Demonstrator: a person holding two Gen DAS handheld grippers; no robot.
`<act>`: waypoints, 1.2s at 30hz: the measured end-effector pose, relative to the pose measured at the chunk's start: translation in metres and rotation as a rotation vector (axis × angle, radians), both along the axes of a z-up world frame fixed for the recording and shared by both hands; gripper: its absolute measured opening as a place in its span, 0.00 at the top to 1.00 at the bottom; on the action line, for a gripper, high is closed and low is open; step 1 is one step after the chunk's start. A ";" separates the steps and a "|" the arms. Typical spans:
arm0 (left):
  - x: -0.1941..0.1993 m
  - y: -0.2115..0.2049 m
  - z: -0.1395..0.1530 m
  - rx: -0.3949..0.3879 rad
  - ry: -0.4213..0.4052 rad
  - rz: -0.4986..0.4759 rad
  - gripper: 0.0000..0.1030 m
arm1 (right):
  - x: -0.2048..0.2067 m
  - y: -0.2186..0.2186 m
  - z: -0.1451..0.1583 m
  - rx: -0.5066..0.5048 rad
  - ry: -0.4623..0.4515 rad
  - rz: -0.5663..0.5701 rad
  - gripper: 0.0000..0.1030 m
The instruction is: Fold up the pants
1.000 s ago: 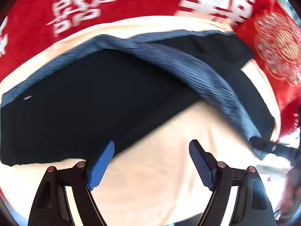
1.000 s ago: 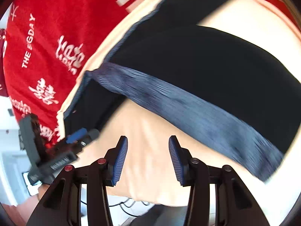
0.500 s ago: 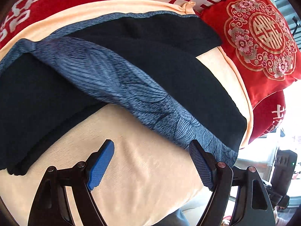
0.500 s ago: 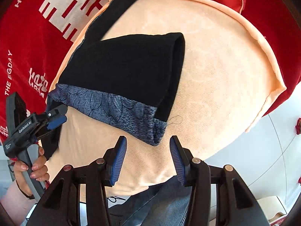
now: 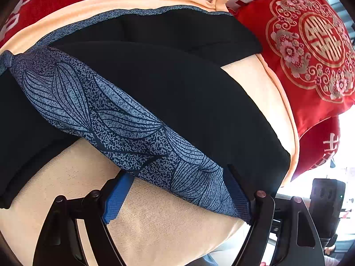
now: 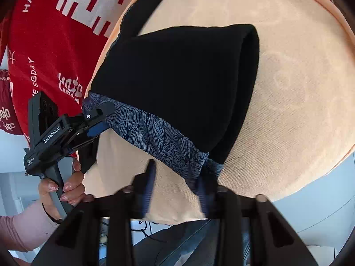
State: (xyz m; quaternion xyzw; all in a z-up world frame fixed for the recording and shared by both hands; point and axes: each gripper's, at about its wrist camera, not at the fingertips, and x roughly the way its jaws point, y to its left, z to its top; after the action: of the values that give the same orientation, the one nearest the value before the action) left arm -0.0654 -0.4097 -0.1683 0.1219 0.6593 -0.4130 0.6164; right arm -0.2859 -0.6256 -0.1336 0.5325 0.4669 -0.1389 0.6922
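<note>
while the left gripper (image 5: 177, 197) sits nearest, its jaws stand wide apart, gripping nothing; the blue patterned band (image 5: 124, 119) of the pants (image 5: 188, 93) lies across the gap. the right gripper (image 6: 176, 184), blurred, is likewise spread and empty, with the band's right corner at its right finger. the black pants lie folded on a peach cushion (image 5: 155, 226), their band along the near edge. beyond, at the far side, are red pillows (image 5: 310, 51).

Bright daylight, soft shadows. Left wrist view sharp, blown-out white at the lower right edge. Right wrist view: right gripper (image 6: 177, 185) motion-blurred. Heavy fisheye bending, dark vignette corners.
</note>
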 end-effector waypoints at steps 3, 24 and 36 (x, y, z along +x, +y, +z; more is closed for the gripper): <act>0.005 -0.004 0.003 -0.005 0.025 0.024 0.50 | 0.006 -0.007 0.020 -0.001 -0.053 0.023 0.97; 0.121 -0.119 0.087 -0.102 -0.227 0.166 0.70 | 0.227 -0.228 0.132 -0.313 -0.067 0.257 0.93; 0.132 -0.058 0.036 0.215 -0.337 0.240 0.29 | 0.246 -0.220 0.135 -0.496 -0.003 0.307 0.26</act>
State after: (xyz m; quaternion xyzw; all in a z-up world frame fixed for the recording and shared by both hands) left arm 0.0668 -0.4680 -0.1325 0.1751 0.5969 -0.2379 0.7459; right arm -0.0398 -0.8459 0.0011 0.2704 0.4926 -0.1416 0.8150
